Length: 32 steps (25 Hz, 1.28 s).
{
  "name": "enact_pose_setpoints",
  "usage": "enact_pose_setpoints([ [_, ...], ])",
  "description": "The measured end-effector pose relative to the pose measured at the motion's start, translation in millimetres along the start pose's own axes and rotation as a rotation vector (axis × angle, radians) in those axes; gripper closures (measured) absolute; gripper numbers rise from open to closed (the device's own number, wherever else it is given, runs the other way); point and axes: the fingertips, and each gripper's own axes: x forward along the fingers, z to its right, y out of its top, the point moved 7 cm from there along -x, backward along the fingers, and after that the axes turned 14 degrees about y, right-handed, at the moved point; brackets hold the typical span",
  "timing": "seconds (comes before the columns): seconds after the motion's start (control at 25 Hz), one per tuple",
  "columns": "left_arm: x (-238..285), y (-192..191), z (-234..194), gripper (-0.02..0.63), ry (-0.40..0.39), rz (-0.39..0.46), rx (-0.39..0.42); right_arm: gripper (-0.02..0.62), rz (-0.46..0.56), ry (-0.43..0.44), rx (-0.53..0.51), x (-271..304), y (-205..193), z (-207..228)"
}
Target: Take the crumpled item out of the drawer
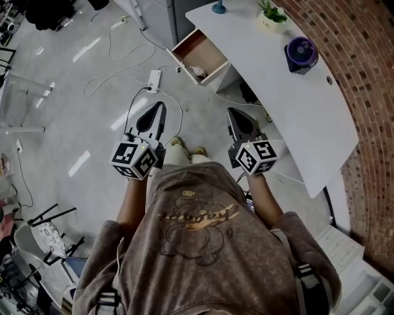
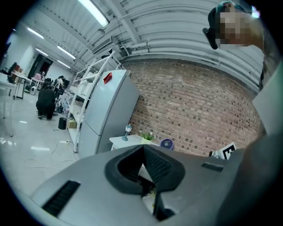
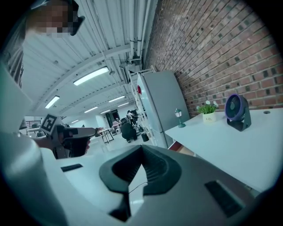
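Note:
The wooden drawer (image 1: pixel 202 54) stands pulled out from the left end of the white desk (image 1: pixel 295 104). A pale crumpled item (image 1: pixel 197 71) lies at the drawer's near corner. My left gripper (image 1: pixel 160 108) is held above the floor well short of the drawer, its jaws shut with nothing between them. My right gripper (image 1: pixel 233 113) hangs beside the desk edge, also shut and empty. In the left gripper view the left gripper (image 2: pixel 143 146) points at the desk (image 2: pixel 128 140). In the right gripper view, past the right gripper (image 3: pixel 141 147), a sliver of the drawer (image 3: pixel 179 145) shows.
On the desk stand a purple fan (image 1: pixel 301 54), a small potted plant (image 1: pixel 271 15) and a blue lamp (image 1: pixel 218 7). A grey fridge (image 2: pixel 110 110) stands beyond the desk's end. A power strip (image 1: pixel 153 80) and cables lie on the floor. A brick wall (image 1: pixel 369 80) runs behind the desk.

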Motion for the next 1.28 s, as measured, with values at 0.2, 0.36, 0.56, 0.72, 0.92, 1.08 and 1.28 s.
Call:
enact_pose_setpoints([
  [0.2, 26.7, 5.4, -2.0, 0.598, -0.012, 0.007, -0.003, 0.598, 0.001, -0.007, -0.003, 11.3, 7.6, 16.5],
  [0.36, 54.0, 9.9, -3.8, 0.598, -0.04, 0.009, -0.004, 0.598, 0.009, -0.028, -0.005, 21.3, 14.0, 32.6],
  [0.56, 88.2, 16.3, -7.8, 0.598, -0.063, 0.005, -0.01, 0.598, 0.011, -0.053, -0.002, 36.9, 26.4, 55.4],
  [0.72, 115.8, 24.4, -18.6, 0.598, -0.072, -0.004, -0.015, 0.598, 0.005, -0.062, 0.001, 59.5, 37.3, 70.4],
  [0.92, 151.9, 30.3, -35.8, 0.598, -0.084, -0.035, -0.018, 0.598, -0.008, -0.07, 0.014, 89.8, 46.1, 87.6],
  [1.08, 182.9, 38.4, -51.3, 0.598, -0.109, -0.055, -0.014, 0.598, -0.011, -0.086, 0.021, 115.9, 54.8, 101.8],
  [1.28, 224.0, 54.0, -68.8, 0.598, -0.154, -0.068, -0.002, 0.598, -0.003, -0.12, 0.018, 144.2, 68.8, 116.6],
])
